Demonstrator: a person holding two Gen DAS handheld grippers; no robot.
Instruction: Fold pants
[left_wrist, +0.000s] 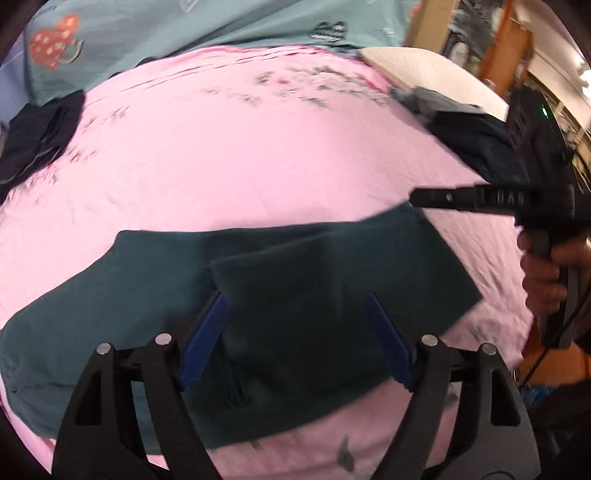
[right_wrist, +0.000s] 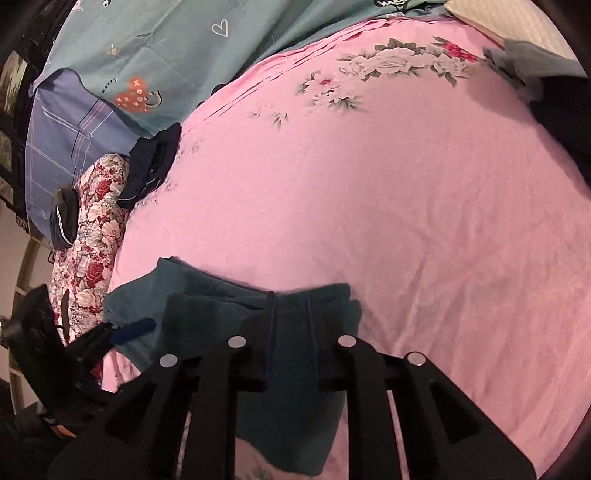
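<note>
The left tongs (left_wrist: 295, 325) stood wide over the pants (left_wrist: 258, 280), pads not pressing the cloth. The right tongs (right_wrist: 290, 332) were narrow and pinched a fold of the pants (right_wrist: 295, 369), which lay partly folded at the near edge of the bed (right_wrist: 369, 203). The cloth looked soft, light and limp; I judged a hem or folded edge the best hold, both layers together. The left view alone showed a hand (left_wrist: 543, 273) gripping the right tool; the right view alone showed sharp roses and a floral quilt (right_wrist: 96, 236) far left.
</note>
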